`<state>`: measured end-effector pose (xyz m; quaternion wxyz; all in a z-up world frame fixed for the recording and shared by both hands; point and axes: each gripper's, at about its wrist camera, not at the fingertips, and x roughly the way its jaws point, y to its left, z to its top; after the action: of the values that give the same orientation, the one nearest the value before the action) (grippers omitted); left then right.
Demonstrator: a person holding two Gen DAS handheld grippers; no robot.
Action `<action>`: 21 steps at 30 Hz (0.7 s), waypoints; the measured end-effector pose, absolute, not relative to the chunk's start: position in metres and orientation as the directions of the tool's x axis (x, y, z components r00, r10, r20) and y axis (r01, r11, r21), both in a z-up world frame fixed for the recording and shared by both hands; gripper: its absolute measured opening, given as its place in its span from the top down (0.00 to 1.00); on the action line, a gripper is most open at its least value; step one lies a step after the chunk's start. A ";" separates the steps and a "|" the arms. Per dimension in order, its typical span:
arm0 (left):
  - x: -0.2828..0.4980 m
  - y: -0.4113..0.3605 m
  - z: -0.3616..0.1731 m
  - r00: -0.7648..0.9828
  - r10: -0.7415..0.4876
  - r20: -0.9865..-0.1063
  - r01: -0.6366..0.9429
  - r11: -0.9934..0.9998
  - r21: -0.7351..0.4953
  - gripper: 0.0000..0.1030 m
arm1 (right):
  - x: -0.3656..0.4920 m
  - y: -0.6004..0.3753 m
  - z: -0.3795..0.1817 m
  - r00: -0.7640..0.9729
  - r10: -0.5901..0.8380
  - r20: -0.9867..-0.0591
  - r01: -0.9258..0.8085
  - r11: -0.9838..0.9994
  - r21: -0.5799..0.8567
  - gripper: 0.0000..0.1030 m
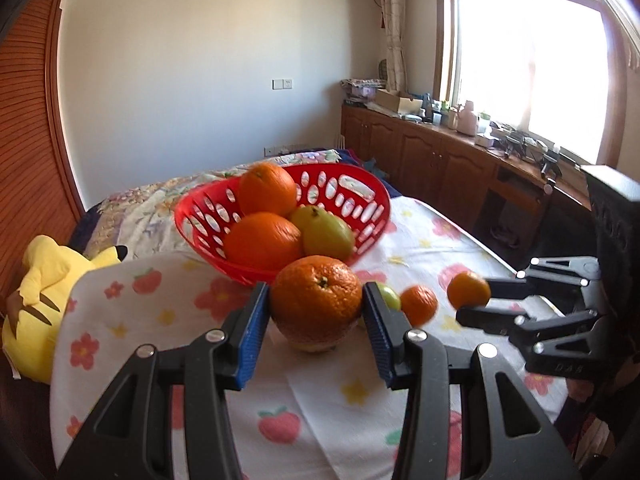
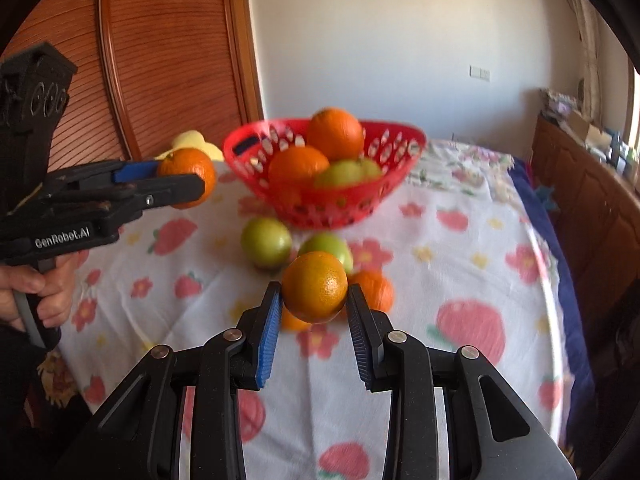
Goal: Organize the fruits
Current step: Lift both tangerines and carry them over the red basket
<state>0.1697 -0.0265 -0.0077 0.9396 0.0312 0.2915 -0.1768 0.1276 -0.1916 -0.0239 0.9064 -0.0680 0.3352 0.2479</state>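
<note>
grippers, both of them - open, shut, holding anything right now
Left gripper: shut on a large orange.
Right gripper: shut on a small orange.

Red slotted basket (image 1: 372, 204) on bed holds two oranges (image 1: 267, 188) and green fruit (image 1: 326, 232), one big orange (image 1: 316, 296) held in left tool (image 1: 316, 308), small orange (image 2: 315, 286) in right tool (image 2: 314, 304), two green fruits (image 2: 266, 242) and mandarin (image 2: 374, 290) lie loose in front of basket.
</note>
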 end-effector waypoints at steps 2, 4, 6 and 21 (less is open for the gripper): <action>0.179 -0.024 -0.004 0.773 -0.309 -0.554 0.345 0.938 -0.042 0.56 | 0.137 -0.190 -0.017 0.658 0.408 -0.633 -0.500 0.865 0.038 0.69; 0.188 -0.022 -0.002 0.777 -0.306 -0.550 0.341 0.939 -0.041 0.56 | 0.149 -0.188 -0.009 0.666 0.406 -0.626 -0.501 0.865 0.027 0.69; 0.196 -0.022 -0.001 0.779 -0.303 -0.549 0.338 0.940 -0.040 0.56 | 0.162 -0.186 -0.004 0.674 0.401 -0.620 -0.502 0.865 0.013 0.69; 0.258 -0.033 -0.015 0.758 -0.295 -0.581 0.335 0.941 -0.041 0.56 | 0.248 -0.165 -0.010 0.665 0.380 -0.643 -0.508 0.861 -0.018 0.69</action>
<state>0.2580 -0.0327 -0.0150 0.9371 0.0328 0.3043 -0.1680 0.2477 -0.1652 -0.0105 0.9072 -0.0983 0.3278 0.2447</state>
